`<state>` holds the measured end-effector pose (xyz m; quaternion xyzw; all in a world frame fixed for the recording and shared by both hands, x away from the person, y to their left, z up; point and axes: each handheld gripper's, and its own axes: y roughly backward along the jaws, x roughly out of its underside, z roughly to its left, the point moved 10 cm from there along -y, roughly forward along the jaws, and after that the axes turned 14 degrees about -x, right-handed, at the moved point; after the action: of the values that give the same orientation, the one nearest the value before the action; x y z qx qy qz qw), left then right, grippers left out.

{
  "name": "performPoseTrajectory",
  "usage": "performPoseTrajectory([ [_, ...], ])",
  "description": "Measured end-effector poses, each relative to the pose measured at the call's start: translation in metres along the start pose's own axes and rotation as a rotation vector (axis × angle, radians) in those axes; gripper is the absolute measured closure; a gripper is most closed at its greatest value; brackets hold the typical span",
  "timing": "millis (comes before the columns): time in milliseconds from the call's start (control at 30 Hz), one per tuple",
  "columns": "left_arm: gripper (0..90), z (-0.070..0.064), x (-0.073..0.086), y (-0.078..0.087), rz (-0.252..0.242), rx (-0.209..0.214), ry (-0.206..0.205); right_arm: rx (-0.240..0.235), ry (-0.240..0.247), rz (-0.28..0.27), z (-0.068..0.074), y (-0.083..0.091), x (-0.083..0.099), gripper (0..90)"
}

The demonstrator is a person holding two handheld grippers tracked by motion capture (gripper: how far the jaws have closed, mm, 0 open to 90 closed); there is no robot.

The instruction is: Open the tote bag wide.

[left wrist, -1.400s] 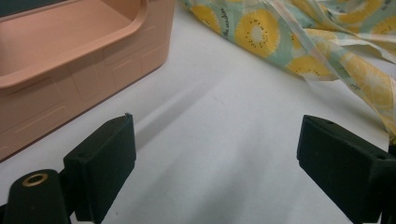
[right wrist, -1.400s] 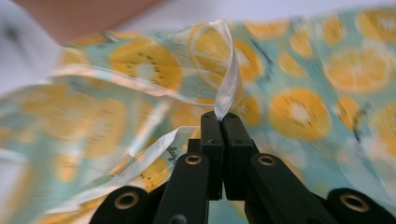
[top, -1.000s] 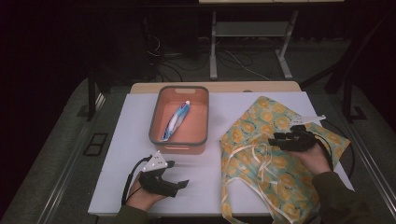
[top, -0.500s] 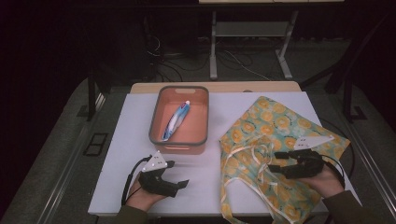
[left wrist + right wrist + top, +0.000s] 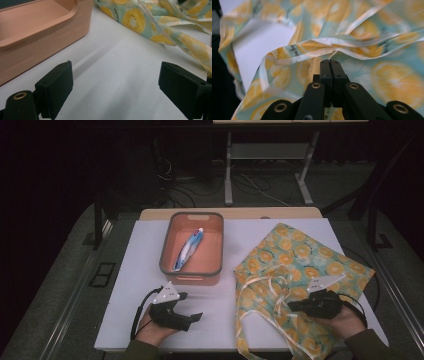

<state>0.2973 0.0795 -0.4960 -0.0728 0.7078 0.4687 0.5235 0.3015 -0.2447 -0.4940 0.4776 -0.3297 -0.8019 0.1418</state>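
- The right gripper (image 5: 295,306) rests on the lemon-print bag (image 5: 305,265), which lies flat on the right half of the white table (image 5: 145,250). Its jaws are pressed together; in the right gripper view they meet just under a folded edge of the cloth, though whether any fabric is pinched between them cannot be told.
- The left gripper (image 5: 192,317) waits with jaws spread wide and empty, low over bare table, near the salmon bin (image 5: 216,245), probably ready to help open the bag.
- A blue-and-white tube (image 5: 187,250) lies inside that bin, likely meant for packing.
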Motion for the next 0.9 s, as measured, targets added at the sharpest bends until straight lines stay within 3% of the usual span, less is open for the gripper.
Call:
performPoseTrajectory([
  [100,11.1,0.001,0.000,0.000,0.001,-0.001,0.003,0.063,-0.017,-0.062,-0.018,0.017,-0.010,89.2],
  [233,11.1,0.001,0.000,0.000,0.001,-0.004,0.003,0.133,-0.075,-0.108,-0.053,0.033,-0.014,89.2],
  [367,11.2,0.002,0.001,-0.001,0.004,-0.004,0.005,0.203,-0.145,-0.092,-0.087,0.036,-0.003,89.2],
  [467,11.2,0.001,0.001,-0.001,0.005,-0.005,0.002,0.236,-0.184,-0.046,-0.103,0.030,0.011,89.1],
  [533,11.3,0.001,0.001,0.000,0.003,-0.004,0.002,0.238,-0.197,-0.015,-0.105,0.026,0.018,88.2],
  [600,11.3,0.001,0.001,0.000,0.006,-0.005,0.000,0.246,-0.197,-0.025,-0.104,0.028,0.016,79.7],
  [767,11.4,0.001,0.001,0.000,0.004,-0.004,0.000,0.255,-0.188,-0.147,-0.096,0.049,-0.003,64.8],
  [900,11.3,0.001,0.001,-0.001,0.006,-0.005,-0.002,0.240,-0.132,-0.219,-0.075,0.067,-0.025,59.0],
])
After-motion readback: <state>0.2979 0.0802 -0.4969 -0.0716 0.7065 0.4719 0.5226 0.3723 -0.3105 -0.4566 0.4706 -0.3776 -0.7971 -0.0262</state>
